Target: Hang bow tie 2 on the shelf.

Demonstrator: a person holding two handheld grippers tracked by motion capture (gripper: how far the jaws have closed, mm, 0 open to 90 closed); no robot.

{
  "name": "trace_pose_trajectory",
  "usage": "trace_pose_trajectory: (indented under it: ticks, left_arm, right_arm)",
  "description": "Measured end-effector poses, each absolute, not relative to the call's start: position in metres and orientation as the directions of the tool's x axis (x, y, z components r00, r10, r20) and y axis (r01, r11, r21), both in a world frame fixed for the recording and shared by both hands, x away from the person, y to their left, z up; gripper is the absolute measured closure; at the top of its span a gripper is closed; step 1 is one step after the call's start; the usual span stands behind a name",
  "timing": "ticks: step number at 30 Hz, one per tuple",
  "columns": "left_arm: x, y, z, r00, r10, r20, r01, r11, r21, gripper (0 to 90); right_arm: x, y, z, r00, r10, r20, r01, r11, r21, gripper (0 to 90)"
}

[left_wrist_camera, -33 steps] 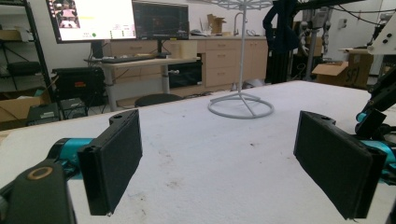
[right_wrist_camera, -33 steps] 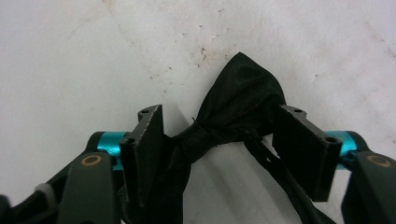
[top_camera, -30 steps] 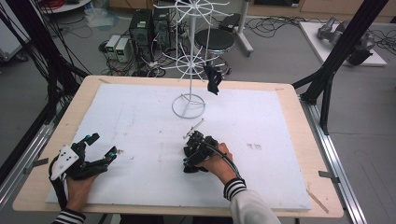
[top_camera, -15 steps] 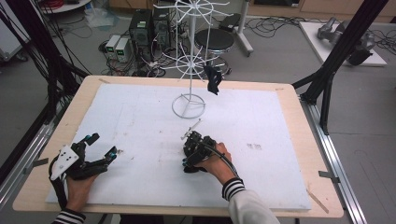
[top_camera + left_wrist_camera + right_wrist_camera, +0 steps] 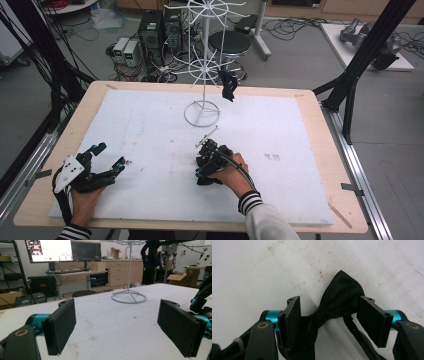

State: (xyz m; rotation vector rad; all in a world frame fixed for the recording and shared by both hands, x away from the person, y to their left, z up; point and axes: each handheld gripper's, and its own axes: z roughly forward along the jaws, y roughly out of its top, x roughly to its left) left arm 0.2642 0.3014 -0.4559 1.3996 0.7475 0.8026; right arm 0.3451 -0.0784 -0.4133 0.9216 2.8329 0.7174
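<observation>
Right hand-held gripper (image 5: 329, 317) tipped down at worktop (image 5: 150, 125), jaws apart astride black bow tie (image 5: 339, 300), left hand-held gripper (image 5: 117, 327) low, level, jaws wide apart

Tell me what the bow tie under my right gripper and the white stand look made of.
Bow tie: looks like black woven fabric with a faint satin sheen; it gathers into soft folds at the knot. White stand: appears to be thin metal wire or rod with a white coating; it has slim spokes, a ring base and a smooth, even finish. The paint type is unclear.
</observation>
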Motion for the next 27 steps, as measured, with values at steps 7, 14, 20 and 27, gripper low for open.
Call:
trace_pose_trajectory:
  ticks: [7, 14, 20, 27]
  left_arm:
    - [0.2642, 0.3015, -0.4558, 0.542, 0.84, 0.02, -0.043, 0.004, 0.999, 15.8]
    - [0.2642, 0.3014, -0.4559, 0.542, 0.84, 0.018, -0.043, 0.006, 0.999, 15.8]
    - [0.2641, 0.3016, -0.4558, 0.542, 0.84, 0.019, -0.043, 0.005, 0.999, 15.8]
    - [0.2641, 0.3014, -0.4559, 0.541, 0.841, 0.019, -0.043, 0.006, 0.999, 15.8]
  right_arm:
    - [0.3455, -0.0733, -0.4161, -0.798, 0.6, 0.055, 0.558, 0.701, 0.445, 34.9]
    - [0.3456, -0.0693, -0.4182, -0.795, 0.605, 0.038, 0.561, 0.711, 0.425, 41.8]
    - [0.3453, -0.0709, -0.4173, -0.798, 0.601, 0.039, 0.559, 0.714, 0.421, 45.8]
    - [0.3454, -0.0746, -0.4162, -0.798, 0.601, 0.053, 0.566, 0.716, 0.41, 59.5]
